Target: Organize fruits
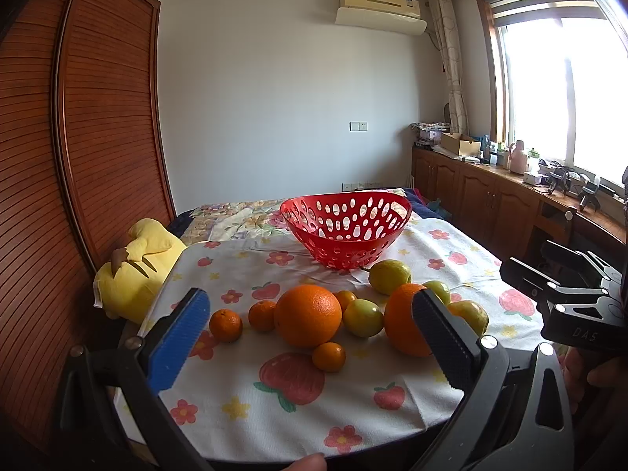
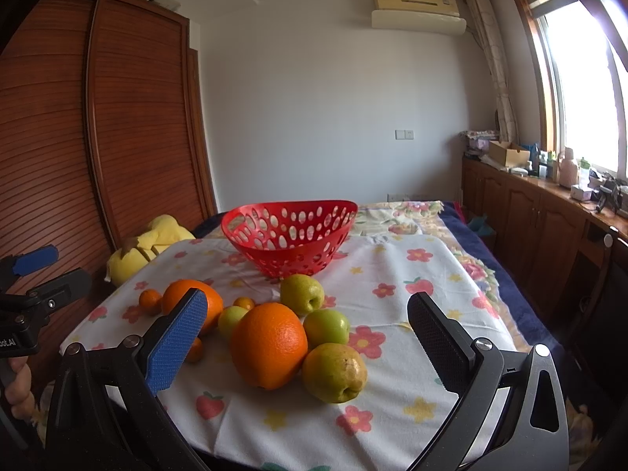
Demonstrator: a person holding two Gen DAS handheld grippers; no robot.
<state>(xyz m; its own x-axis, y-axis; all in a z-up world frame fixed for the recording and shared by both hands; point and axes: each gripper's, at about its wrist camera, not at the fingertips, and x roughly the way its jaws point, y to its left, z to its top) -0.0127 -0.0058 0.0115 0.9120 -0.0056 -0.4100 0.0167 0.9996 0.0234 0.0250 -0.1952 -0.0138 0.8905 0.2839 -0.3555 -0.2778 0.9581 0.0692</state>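
Fruit (image 2: 268, 344) is clustered on the cloth (image 2: 392, 274) before the empty basket (image 2: 288, 231), within reach. Left gripper (image 1: 310, 337) and right gripper (image 2: 308, 335) are held wide apart, gripping nothing, ready for picking.

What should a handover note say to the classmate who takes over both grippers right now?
Left gripper: open, holding nothing, raised before the fruit.
Right gripper: open, holding nothing, likewise.
Red basket: at the far side of the flowered cloth, nothing visible in it.
Fruit: all loose on the cloth in front of the basket, including two large oranges, yellow-green fruits such as the nearest one, and small tangerines.
Done: nothing yet.
Left: likely move every fruit into the basket.
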